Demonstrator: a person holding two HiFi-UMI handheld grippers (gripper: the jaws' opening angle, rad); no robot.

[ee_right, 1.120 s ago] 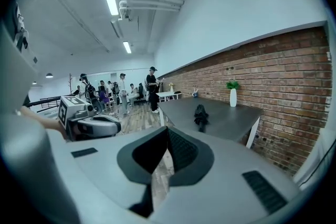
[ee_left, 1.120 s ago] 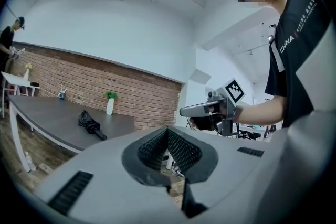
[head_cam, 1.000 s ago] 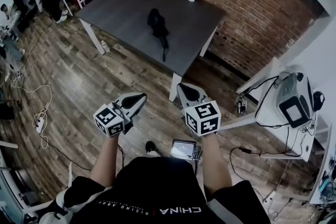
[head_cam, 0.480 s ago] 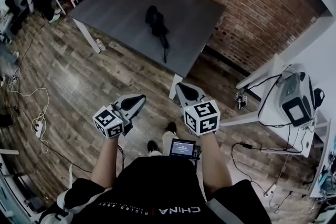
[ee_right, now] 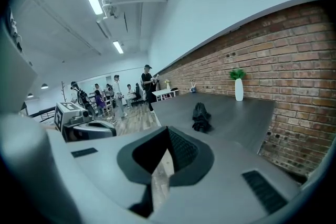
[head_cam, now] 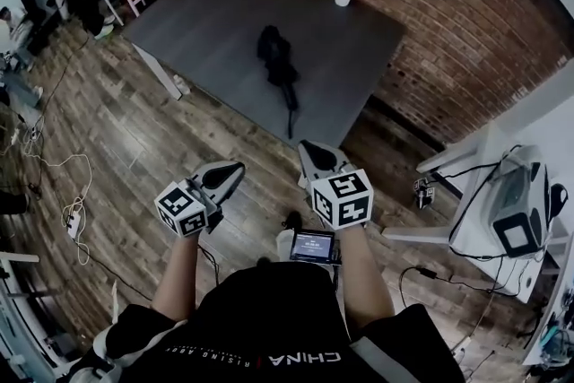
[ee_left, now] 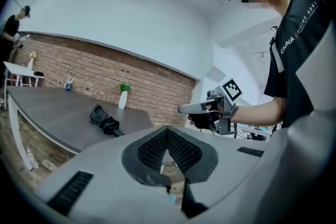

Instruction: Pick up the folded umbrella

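**Claws clenched empty, umbrella far ahead**

Left gripper [head_cam: 231, 171] and right gripper [head_cam: 311, 152] are both clenched on nothing. The black folded umbrella [head_cam: 276, 63] lies on the grey table [head_cam: 206, 22], well ahead of both. Probably light, with soft, slippery fabric. Best grabbed at the stiff handle end nearest the claws.

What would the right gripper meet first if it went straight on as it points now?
Probably the near edge of the dark table, a little left of the folded umbrella. Nothing shows in between, though depth is unclear.
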